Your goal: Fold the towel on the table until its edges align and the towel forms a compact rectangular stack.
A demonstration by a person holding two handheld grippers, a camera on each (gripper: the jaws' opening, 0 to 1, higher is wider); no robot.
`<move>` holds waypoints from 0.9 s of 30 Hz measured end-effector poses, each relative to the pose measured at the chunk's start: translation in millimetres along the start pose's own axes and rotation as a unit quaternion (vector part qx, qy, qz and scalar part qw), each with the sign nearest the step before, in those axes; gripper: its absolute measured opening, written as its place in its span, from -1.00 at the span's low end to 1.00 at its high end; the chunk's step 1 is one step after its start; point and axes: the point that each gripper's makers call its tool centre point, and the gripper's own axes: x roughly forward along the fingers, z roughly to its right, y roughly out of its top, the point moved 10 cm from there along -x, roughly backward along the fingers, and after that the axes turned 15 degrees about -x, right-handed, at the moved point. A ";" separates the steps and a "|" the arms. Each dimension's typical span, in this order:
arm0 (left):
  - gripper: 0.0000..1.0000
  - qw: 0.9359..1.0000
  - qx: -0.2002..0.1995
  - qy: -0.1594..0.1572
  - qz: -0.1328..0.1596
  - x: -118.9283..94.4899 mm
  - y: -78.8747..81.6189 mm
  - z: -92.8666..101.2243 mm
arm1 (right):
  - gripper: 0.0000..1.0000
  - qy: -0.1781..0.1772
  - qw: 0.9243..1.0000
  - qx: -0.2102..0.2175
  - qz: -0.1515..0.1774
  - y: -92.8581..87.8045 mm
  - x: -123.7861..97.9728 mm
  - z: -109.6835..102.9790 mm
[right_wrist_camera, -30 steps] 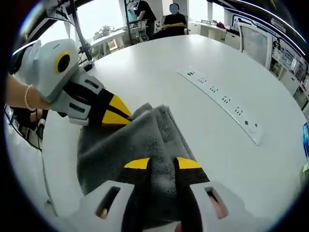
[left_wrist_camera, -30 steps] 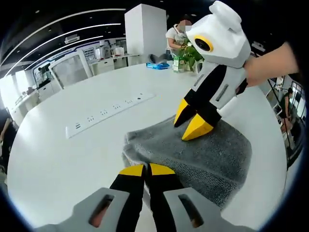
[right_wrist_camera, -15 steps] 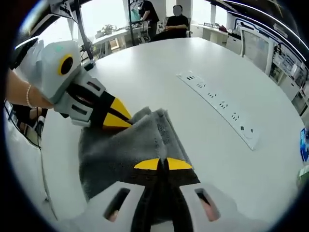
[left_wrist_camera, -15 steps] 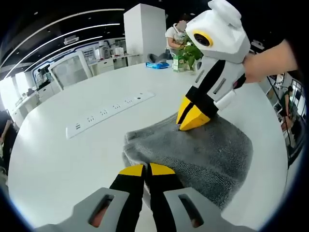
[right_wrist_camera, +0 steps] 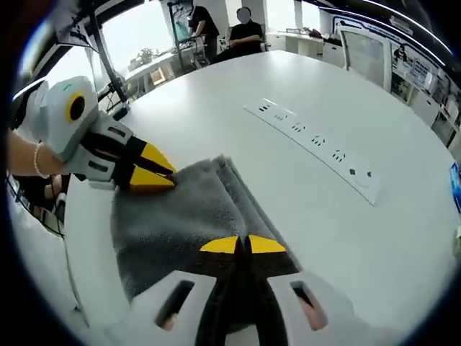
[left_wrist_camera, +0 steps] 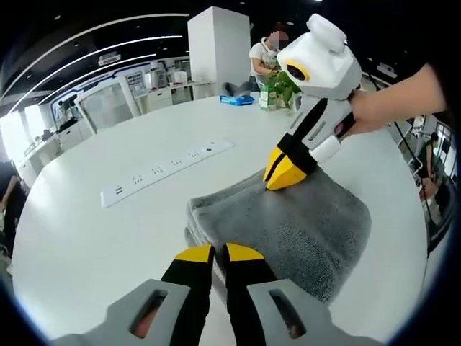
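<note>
Towel (left_wrist_camera: 288,223), grey, lies on the white table (left_wrist_camera: 86,238) already folded into several layers, with the left gripper (left_wrist_camera: 210,252) and right gripper (right_wrist_camera: 243,245) each clamped on a corner of one edge; a final fold or squaring appears outstanding.

The gray towel (right_wrist_camera: 180,223)'s near edge lies hidden under the right hand-held gripper (right_wrist_camera: 242,245).

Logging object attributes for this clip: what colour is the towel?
Plain grey, the folded terry towel shows best in the left gripper view.
</note>
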 end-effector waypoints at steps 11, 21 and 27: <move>-0.86 0.999 -0.010 -0.036 0.001 -18.2 -1.1 25.9 | -0.99 0.001 1.000 -0.008 0.001 -0.8 1.7 0.5; -0.86 0.999 -0.002 -0.043 -0.024 -9.7 -14.1 34.7 | -0.99 -0.008 1.000 0.006 0.006 -0.4 0.9 3.6; -0.88 0.999 0.003 -0.030 -0.039 3.5 -23.1 33.2 | -0.97 -0.018 1.000 0.005 0.002 -0.8 3.6 5.5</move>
